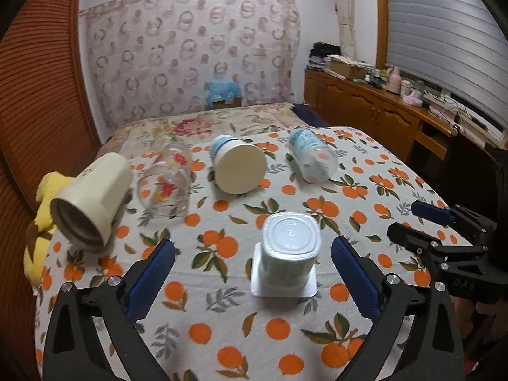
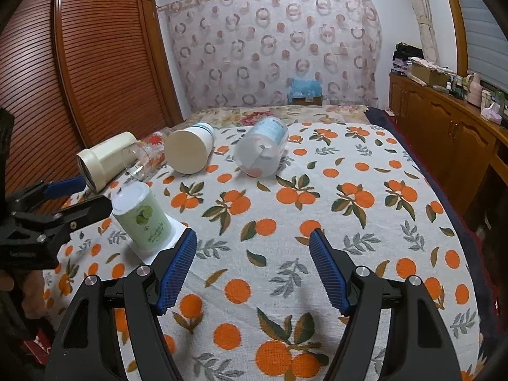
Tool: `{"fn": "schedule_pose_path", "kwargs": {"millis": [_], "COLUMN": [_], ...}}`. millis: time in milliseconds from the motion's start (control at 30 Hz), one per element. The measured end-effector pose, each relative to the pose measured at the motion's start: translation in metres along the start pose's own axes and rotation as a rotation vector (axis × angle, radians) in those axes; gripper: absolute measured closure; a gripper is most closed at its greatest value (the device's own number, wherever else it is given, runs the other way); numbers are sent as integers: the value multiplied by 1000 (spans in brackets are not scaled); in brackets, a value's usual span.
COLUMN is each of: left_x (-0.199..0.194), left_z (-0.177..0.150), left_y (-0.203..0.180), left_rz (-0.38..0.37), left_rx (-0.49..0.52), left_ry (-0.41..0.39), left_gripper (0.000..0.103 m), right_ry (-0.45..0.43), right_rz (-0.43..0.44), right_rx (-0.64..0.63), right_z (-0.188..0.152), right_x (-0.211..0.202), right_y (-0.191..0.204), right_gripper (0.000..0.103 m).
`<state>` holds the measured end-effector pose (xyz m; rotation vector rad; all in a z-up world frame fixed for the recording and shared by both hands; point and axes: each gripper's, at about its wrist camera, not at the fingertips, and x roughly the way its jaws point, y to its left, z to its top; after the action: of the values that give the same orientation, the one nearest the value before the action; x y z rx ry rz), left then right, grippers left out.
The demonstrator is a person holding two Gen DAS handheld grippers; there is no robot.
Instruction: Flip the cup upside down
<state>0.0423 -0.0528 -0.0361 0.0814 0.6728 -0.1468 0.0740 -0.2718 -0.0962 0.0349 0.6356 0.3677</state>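
Observation:
A pale green plastic cup (image 1: 289, 255) stands upside down, its wide rim on the orange-print cloth, base up. It also shows in the right wrist view (image 2: 143, 217) with a lime picture on its side. My left gripper (image 1: 253, 262) is open, its blue pads on either side of the cup and not touching it. My right gripper (image 2: 253, 262) is open and empty over bare cloth to the right of the cup. It shows from the side in the left wrist view (image 1: 409, 220).
Four cups lie on their sides behind: a cream mug (image 1: 92, 200), a clear printed glass (image 1: 165, 181), a cream and blue cup (image 1: 238, 166) and a frosted tumbler (image 1: 312, 155). A yellow toy (image 1: 41, 222) is at the left edge. Wooden cabinets (image 1: 381, 114) stand to the right.

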Motion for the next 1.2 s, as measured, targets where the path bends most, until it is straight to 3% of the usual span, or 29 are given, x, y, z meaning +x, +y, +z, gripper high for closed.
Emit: {"fn": "schedule_pose_path", "kwargs": {"millis": [67, 200, 633, 1200], "left_x": [-7, -22, -73, -82], "left_z": [-1, -2, -6, -5], "left_y": [3, 12, 28, 30], "left_rz": [18, 40, 112, 118], "left_rx": [-12, -45, -78, -94], "left_ry": [-3, -27, -144, -183], "left_gripper": [8, 8, 8, 8], "right_ry": [-12, -50, -185, -200], "right_rz": [-1, -7, -19, -25], "right_rx": [-3, -18, -12, -19], "right_z": [4, 12, 30, 31], "right_x": [-4, -16, -60, -66], "right_y": [5, 20, 42, 47], "right_gripper": [11, 3, 3, 3]}}
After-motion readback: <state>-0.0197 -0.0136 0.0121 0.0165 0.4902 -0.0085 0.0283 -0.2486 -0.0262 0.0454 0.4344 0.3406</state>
